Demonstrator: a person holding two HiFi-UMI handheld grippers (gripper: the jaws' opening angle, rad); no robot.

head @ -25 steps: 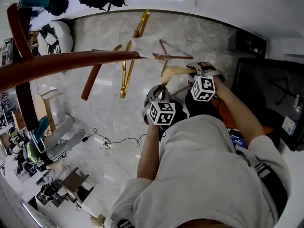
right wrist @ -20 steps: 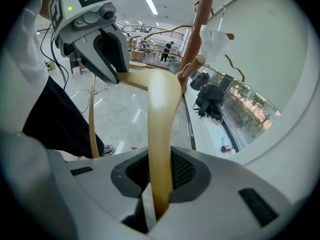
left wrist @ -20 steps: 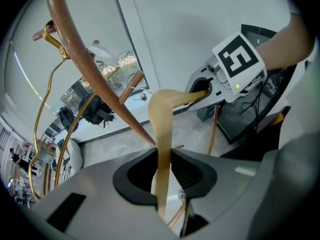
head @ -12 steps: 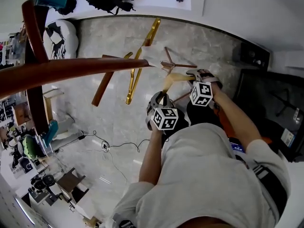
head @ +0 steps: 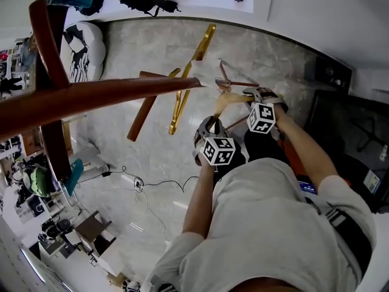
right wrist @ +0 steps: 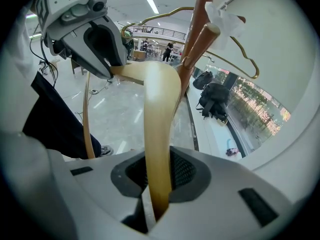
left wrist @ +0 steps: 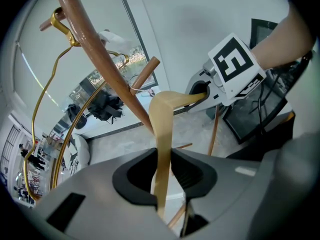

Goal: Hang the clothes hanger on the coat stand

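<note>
Left gripper (left wrist: 162, 176) and right gripper (right wrist: 159, 181) each pinch one shoulder of the wooden hanger (left wrist: 165, 109), just beside the stand (left wrist: 98, 56). Risk here: the hook misses a peg, or knocks the gold hanger (head: 204, 41) off.

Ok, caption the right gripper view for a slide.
Right gripper and left gripper grip one wooden hanger beside the coat stand.

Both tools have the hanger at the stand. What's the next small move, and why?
Probably ease the hanger down a touch so it settles on the peg, before letting go. The left tool and right tool are each shut on one arm, and its middle sits at the crook where that peg meets the pole; whether it has caught there is hard to tell.
</note>
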